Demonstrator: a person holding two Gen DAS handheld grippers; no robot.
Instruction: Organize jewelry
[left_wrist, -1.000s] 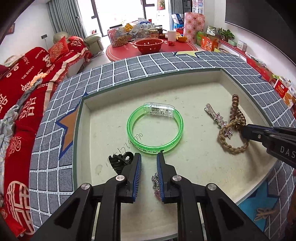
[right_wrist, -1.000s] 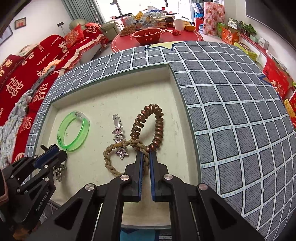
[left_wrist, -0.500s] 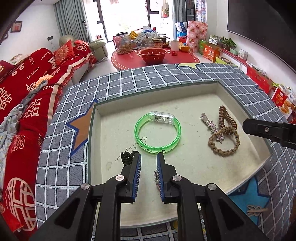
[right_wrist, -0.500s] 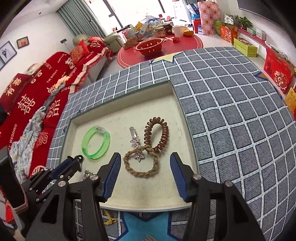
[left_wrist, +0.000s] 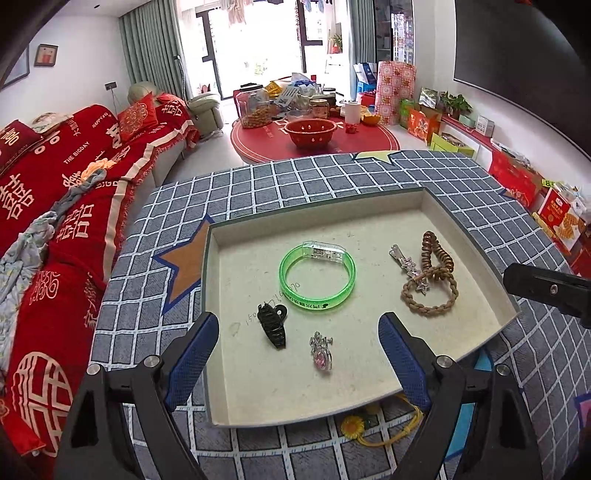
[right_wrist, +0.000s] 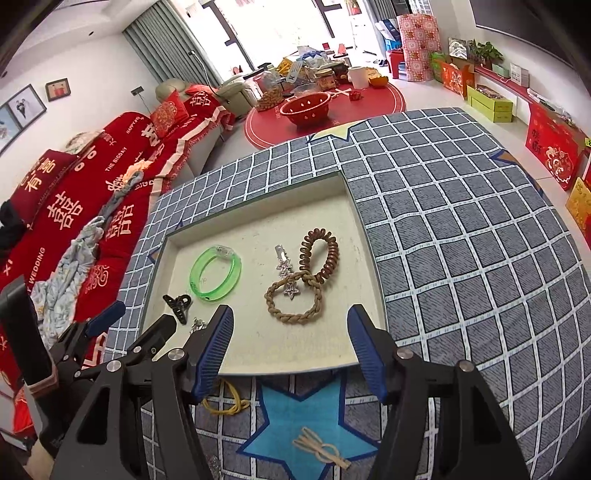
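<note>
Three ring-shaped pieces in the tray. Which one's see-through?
The green bangle, left of the two brown hair ties: clear plastic with a colourless clasp block. The braided tie and coiled tie are opaque.

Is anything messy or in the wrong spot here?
Yes. Two hair ties lie outside the tray, on the checked cloth: a yellow sunflower tie by its near edge and a beige tie on the blue star. Inside, the braided tie, coil tie and star clip overlap in a heap.
</note>
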